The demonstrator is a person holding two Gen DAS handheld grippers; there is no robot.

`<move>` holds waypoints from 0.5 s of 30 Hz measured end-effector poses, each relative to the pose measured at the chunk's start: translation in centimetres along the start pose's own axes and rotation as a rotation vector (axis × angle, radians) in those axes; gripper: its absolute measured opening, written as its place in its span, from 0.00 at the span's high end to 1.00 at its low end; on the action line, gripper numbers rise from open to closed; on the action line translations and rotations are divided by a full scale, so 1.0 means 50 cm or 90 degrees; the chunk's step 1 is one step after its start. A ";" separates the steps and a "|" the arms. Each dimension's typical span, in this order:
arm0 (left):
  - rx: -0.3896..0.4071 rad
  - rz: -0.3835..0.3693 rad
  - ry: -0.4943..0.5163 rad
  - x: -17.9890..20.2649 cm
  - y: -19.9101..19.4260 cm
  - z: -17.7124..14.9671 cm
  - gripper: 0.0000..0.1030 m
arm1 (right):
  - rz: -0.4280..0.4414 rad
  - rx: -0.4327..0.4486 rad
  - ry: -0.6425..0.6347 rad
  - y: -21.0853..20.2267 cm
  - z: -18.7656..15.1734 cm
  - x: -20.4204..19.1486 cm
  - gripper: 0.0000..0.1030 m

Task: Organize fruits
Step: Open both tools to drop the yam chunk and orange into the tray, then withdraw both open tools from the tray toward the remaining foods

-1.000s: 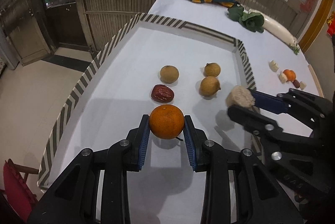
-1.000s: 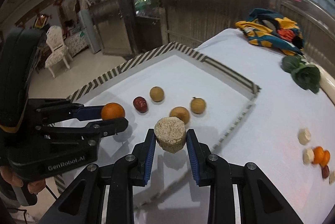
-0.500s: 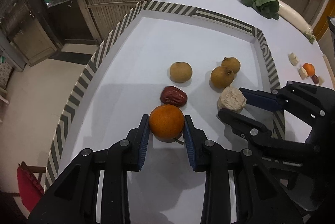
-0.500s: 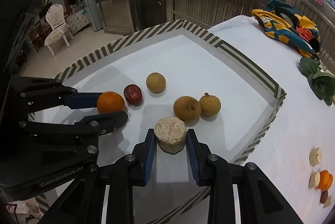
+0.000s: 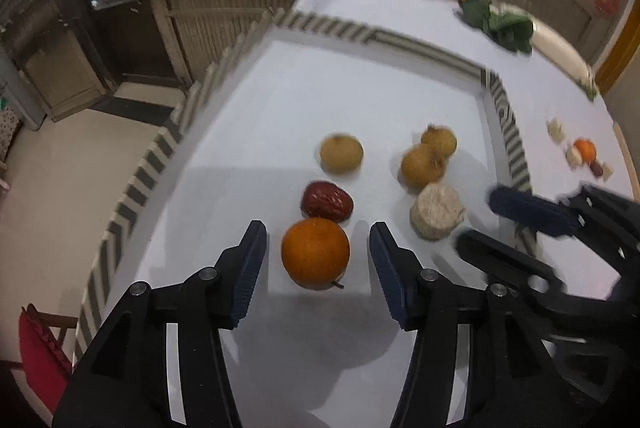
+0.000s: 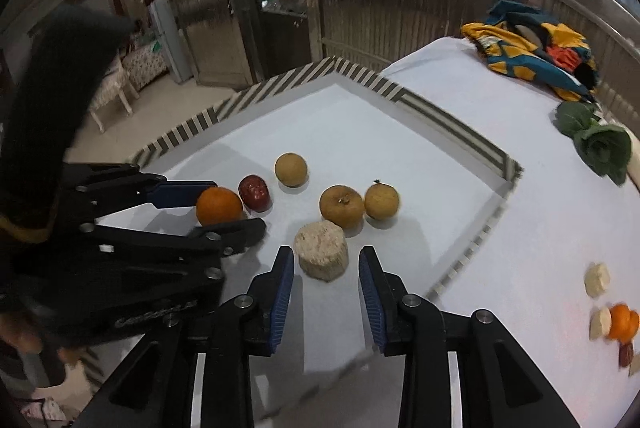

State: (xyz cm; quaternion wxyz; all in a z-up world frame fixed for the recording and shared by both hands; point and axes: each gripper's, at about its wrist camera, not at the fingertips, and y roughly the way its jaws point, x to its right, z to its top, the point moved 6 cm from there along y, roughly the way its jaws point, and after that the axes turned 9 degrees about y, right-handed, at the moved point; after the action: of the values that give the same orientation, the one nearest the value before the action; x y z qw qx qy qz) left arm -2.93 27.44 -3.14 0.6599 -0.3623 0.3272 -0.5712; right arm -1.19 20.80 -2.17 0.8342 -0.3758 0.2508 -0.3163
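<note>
both grippers are letting go at once, as i read it. left gripper point(image 5: 318, 256) has its jaws opening, with clear gaps on either side of the orange point(image 5: 315, 253), which sits on the white mat point(image 5: 300, 100) inside the striped border, just in front of the red date point(image 5: 327, 201). right gripper point(image 6: 326, 270) has its jaws opening too, only narrowly so far; the pale cut chunk point(image 6: 321, 250) stands on the mat between the pads, with a sliver of daylight each side, just in front of the two brown fruits point(image 6: 341, 206) that touch each other. a third brown fruit point(image 5: 341, 153) lies apart, behind the date.

i judge this the release step: both pieces placed within the bordered area. next i want to draw each gripper straight back along its own line before lifting, since the orange could roll if a pad brushes it. more pieces point(image 6: 612, 320) wait outside the border on the right, so that is where i'd send the right gripper afterwards.
</note>
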 end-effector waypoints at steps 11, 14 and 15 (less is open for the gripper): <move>0.123 -0.013 -0.031 0.046 -0.112 0.001 0.46 | 0.012 0.093 0.102 -0.147 -0.047 0.083 0.61; 0.134 -0.018 -0.018 0.084 -0.126 0.003 0.46 | -0.004 0.105 0.133 -0.178 -0.070 0.121 0.61; 0.139 -0.023 -0.016 0.095 -0.131 0.004 0.46 | -0.009 0.111 0.145 -0.190 -0.079 0.134 0.61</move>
State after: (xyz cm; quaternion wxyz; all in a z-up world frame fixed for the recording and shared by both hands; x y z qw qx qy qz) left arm -5.52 22.19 2.43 0.6890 -0.3011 0.2480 -0.6108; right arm -2.48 9.24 1.76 0.8276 -0.2652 0.3123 -0.3836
